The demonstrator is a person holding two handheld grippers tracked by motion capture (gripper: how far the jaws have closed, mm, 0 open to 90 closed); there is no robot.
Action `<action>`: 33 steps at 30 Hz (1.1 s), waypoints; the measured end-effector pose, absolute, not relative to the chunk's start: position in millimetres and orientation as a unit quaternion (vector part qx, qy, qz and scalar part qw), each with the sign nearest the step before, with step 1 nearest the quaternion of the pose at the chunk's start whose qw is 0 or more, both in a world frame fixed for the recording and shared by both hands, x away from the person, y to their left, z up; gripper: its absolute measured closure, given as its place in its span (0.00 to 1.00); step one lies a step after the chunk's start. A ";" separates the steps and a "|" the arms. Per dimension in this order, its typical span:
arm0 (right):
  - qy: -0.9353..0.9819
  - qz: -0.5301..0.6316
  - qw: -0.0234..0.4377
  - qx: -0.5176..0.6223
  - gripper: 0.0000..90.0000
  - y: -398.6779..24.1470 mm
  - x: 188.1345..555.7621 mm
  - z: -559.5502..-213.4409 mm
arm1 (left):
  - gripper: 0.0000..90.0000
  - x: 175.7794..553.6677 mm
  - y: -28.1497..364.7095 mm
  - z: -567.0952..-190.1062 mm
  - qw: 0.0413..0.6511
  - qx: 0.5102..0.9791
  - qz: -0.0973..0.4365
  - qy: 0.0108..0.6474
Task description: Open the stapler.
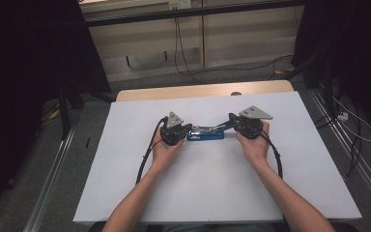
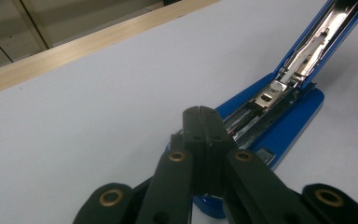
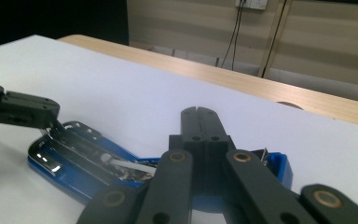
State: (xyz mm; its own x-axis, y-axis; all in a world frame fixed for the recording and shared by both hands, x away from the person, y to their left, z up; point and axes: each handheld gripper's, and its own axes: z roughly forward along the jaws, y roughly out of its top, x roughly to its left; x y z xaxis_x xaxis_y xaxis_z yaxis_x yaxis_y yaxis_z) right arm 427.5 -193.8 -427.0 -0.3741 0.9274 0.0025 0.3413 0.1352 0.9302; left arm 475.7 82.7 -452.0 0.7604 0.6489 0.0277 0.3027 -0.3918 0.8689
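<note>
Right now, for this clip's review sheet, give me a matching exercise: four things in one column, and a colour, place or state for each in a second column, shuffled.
Things:
1. stapler
2. left gripper
3. table cover
4. table edge

Descriptions:
A. bare light wood, at the far side
B. blue, hinged open, metal channel exposed
C. plain white sheet
D. black jaws shut, at the stapler's base end

Pairs: 1-B, 2-D, 3-C, 4-A
</note>
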 end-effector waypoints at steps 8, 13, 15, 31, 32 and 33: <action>0.689 0.462 0.307 0.466 1.00 -201.2 425.6 -432.1 | 1.00 475.4 82.5 -452.0 0.467 0.813 0.186 0.294; 0.690 0.459 0.305 0.469 1.00 -204.9 424.4 -434.5 | 1.00 475.7 82.6 -452.3 0.469 0.811 0.185 0.295; 0.692 0.458 0.305 0.467 1.00 -205.9 424.2 -434.9 | 1.00 475.6 82.4 -452.4 0.468 0.812 0.187 0.294; 0.711 0.433 0.298 0.467 1.00 -210.5 422.7 -443.9 | 1.00 476.5 83.4 -452.8 0.472 0.810 0.178 0.299; 0.713 0.430 0.298 0.467 1.00 -211.2 422.5 -445.0 | 1.00 476.5 83.1 -452.8 0.473 0.810 0.179 0.298; 0.713 0.429 0.296 0.468 1.00 -213.3 422.0 -446.9 | 1.00 476.6 83.2 -452.9 0.473 0.810 0.178 0.297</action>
State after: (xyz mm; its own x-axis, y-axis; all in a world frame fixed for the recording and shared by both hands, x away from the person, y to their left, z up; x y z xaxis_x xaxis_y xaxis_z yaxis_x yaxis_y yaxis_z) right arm 422.0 -213.3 -446.9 -0.3857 0.9224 -0.0211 0.4141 0.1936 0.8894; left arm 476.6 83.2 -452.9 0.7594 0.6505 0.0074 0.3131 -0.3754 0.8724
